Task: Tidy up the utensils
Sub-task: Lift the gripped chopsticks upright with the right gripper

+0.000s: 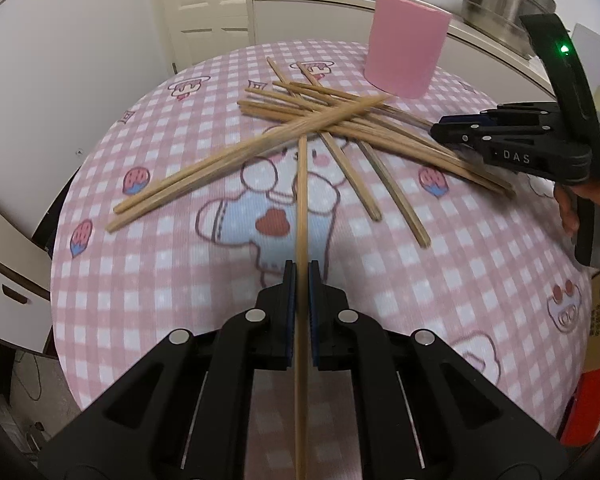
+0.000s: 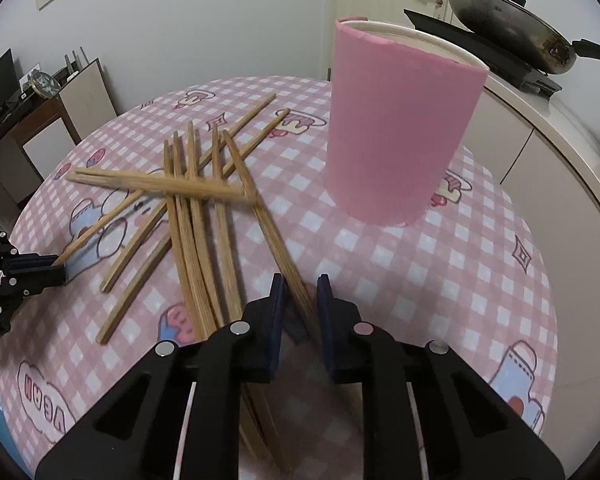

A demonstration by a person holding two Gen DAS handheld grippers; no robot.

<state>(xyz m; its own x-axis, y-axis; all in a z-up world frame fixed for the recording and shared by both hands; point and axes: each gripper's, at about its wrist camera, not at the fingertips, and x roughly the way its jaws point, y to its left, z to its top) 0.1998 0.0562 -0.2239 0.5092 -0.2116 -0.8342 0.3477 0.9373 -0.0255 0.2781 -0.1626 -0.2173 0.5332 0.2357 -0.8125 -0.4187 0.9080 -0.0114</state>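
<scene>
A single chopstick [image 1: 301,208] is clamped between the closed jaws of the left gripper [image 1: 302,276], its shaft running forward from the pads toward the pile [image 1: 340,120], where its far end lies under the crossed sticks. The right gripper [image 2: 300,292] is set at the near end of the pile with its jaws narrowed around one or two sticks [image 2: 276,248]; a small gap beside the right pad is visible, so whether those sticks are actually pinched cannot be told. The remaining chopsticks are scattered crosswise on the checked cloth of the worktop [image 2: 480,280]. Beyond them the pink cup [image 2: 400,128] stands upright, just beside the far edge of the pile and apart from both grippers.

The gathering step is judged to be in hand: sticks are being picked from the heap, and none can be seen in the cup. Next, the held stick would need to be drawn clear of the crossed ones, lifted, tilted upright and lowered into the cup's mouth without the cup being tipped.
</scene>
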